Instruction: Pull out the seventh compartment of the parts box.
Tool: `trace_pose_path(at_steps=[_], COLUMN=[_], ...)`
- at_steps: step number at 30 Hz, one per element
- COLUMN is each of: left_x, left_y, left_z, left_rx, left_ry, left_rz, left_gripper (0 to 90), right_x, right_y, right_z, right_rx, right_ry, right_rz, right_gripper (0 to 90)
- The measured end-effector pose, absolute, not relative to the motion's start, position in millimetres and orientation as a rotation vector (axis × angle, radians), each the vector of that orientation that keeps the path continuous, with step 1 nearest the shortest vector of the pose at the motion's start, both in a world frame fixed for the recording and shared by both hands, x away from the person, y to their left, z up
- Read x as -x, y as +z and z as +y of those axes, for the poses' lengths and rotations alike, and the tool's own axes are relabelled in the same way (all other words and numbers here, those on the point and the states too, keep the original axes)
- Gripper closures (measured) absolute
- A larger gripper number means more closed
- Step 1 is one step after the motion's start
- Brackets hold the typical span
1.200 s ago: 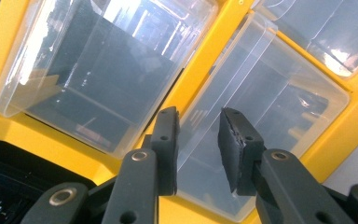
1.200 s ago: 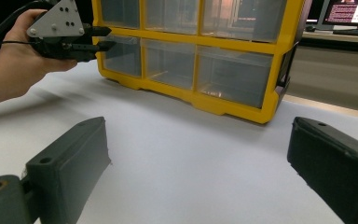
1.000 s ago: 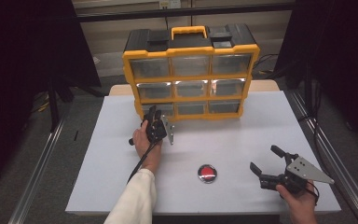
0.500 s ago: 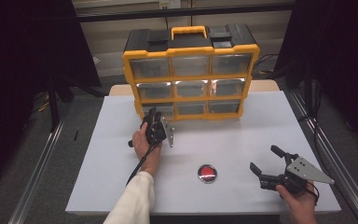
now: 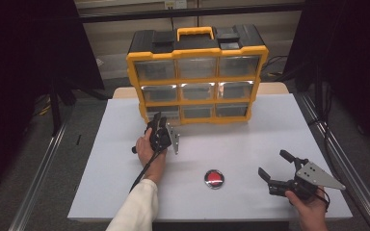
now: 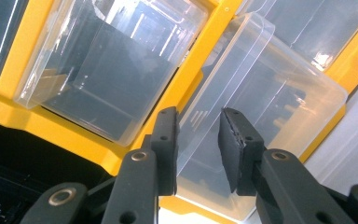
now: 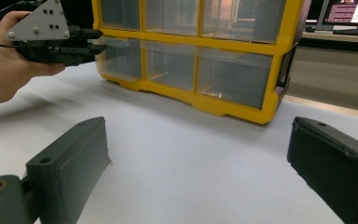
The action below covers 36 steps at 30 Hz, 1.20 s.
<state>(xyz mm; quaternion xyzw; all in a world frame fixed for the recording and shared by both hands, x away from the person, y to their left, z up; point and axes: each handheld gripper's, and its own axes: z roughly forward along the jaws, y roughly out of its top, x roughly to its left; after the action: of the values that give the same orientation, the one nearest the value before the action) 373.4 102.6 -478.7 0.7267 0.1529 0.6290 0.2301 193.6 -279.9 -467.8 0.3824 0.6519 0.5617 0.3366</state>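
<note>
Left gripper (image 6: 196,142), jaws parted around the bottom-left drawer's (image 6: 261,107) front lip, should clamp squarely and I'd pull straight out, while my right gripper (image 5: 278,169) hangs open.

No legible text, labels, brands or numbers on any object. A monitor (image 7: 349,16) at roughly 1 o'clock in the right gripper view, behind the organizer (image 7: 200,51), carries lines of on-screen text, too small and blurred to read. The organizer's drawers and frame show no readable markings.
</note>
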Motion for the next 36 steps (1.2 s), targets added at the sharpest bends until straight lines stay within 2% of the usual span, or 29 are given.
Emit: trace_pose_path(at_steps=[36], left_x=[-363.1], left_y=[-476.3], left_z=[105.9], left_rx=[-2.004], left_ry=[1.738], left_rz=[0.363], left_gripper=[68.4], right_x=[-193.5], right_y=[-467.7], right_z=[-279.7], right_rx=[-0.995], right_ry=[1.466], right_rz=[1.7], right_gripper=[4.9])
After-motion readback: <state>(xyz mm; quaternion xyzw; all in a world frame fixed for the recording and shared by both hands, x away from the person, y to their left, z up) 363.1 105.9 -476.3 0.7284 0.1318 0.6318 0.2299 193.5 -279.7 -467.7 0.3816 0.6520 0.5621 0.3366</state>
